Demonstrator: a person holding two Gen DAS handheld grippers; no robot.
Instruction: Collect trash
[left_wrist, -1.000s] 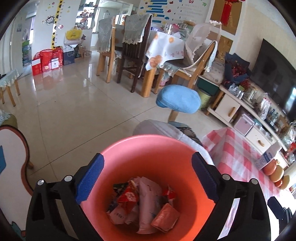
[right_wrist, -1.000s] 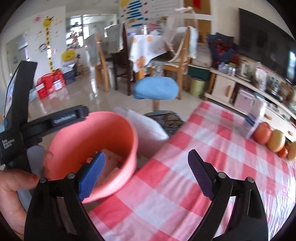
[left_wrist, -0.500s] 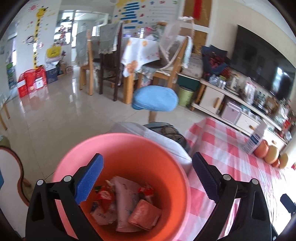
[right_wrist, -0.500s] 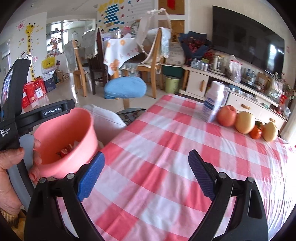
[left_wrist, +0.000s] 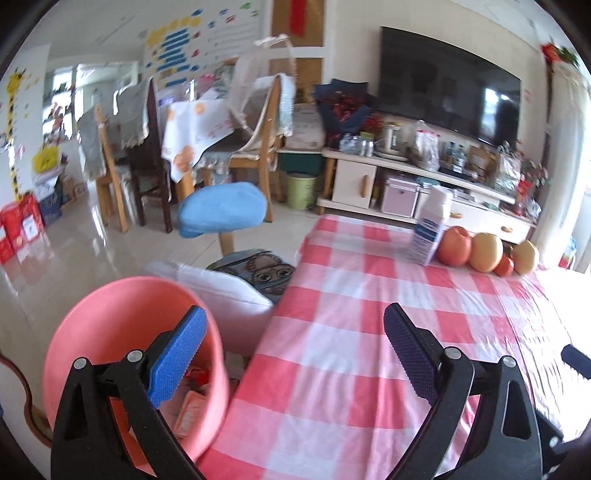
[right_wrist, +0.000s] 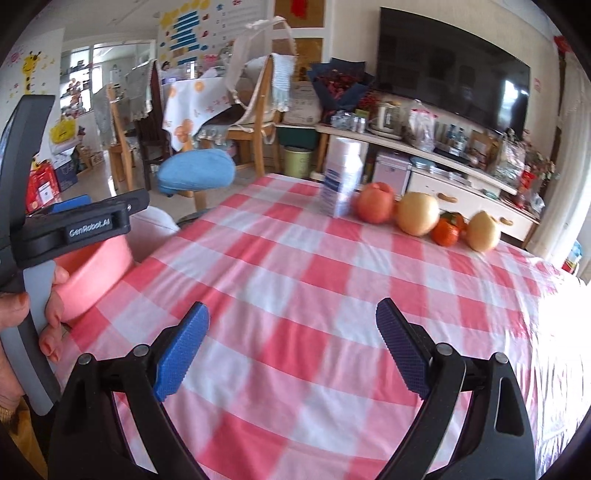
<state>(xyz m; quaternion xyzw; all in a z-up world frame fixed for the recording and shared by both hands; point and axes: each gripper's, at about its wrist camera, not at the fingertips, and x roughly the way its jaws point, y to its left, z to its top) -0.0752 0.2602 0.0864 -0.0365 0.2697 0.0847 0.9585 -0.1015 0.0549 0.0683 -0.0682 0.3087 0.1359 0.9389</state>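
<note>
A pink bin sits at the lower left of the left wrist view, beside the table's near-left corner. Crumpled wrappers lie in its bottom. My left gripper is open and holds nothing; its left finger overlaps the bin's rim and its right finger is over the red-and-white checked tablecloth. The right wrist view shows my right gripper open and holding nothing above the tablecloth. At that view's left edge, a hand grips the left gripper's handle in front of the bin.
A white and blue carton and a row of fruit stand at the table's far edge. A blue stool and a white cushion are off the table's left side. Chairs and a TV cabinet lie beyond.
Both views have swung right, from over the bin to over the table. The bin has slid from the middle of the left view to its lower left. Both grippers stayed open.
</note>
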